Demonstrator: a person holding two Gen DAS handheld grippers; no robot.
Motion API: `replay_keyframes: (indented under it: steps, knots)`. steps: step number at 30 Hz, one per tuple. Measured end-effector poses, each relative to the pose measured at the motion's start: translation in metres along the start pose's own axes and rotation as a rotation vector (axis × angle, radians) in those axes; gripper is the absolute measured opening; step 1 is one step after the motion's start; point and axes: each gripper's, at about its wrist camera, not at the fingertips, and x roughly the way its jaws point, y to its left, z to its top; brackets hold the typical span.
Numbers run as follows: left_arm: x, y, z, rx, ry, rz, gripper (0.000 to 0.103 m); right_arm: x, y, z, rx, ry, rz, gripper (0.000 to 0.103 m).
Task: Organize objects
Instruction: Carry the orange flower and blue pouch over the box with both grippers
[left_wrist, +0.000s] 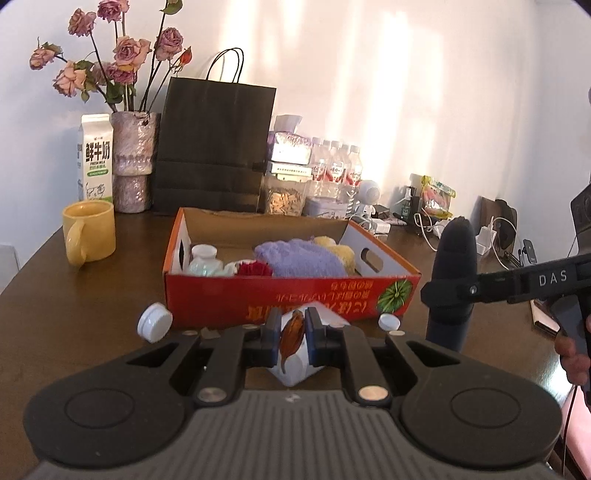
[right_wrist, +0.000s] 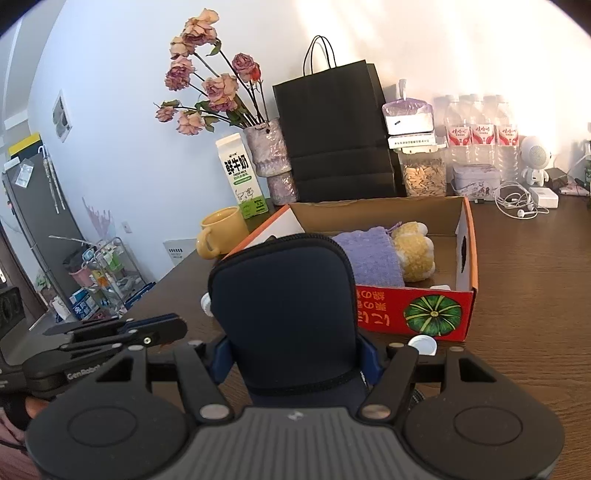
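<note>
Bright daylight scene, strong fisheye warp in both wrist views.
Warm sun patches are thrown on the wall (left_wrist: 388, 92) ahead and right of each gripper, nearly blown out in the right wrist view's top corner. The table (right_wrist: 535, 295) is kept dim, with mild sheen. Corners are vignetted black, straight edges are bent, and near gripper parts are rendered soft.

Black linkage grippers, blue pads (left_wrist: 272, 334), silver pivot bolts, ribbed grey bodies, "DAS" and "GenRobot" lettering, pink sleeve (right_wrist: 11, 443)
</note>
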Motion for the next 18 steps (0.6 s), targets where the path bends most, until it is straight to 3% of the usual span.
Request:
replay_keyframes:
  steps: [10, 18]
  knots:
    - [0.020, -0.002, 0.047, 0.021, -0.047, -0.015, 0.014, 0.019, 0.008, 0.041, -0.009, 0.021, -0.018, 0.064]
    - [0.063, 0.002, 0.087, -0.001, -0.017, -0.002, 0.014, 0.050, -0.003, 0.086, 0.044, 0.047, -0.048, 0.064]
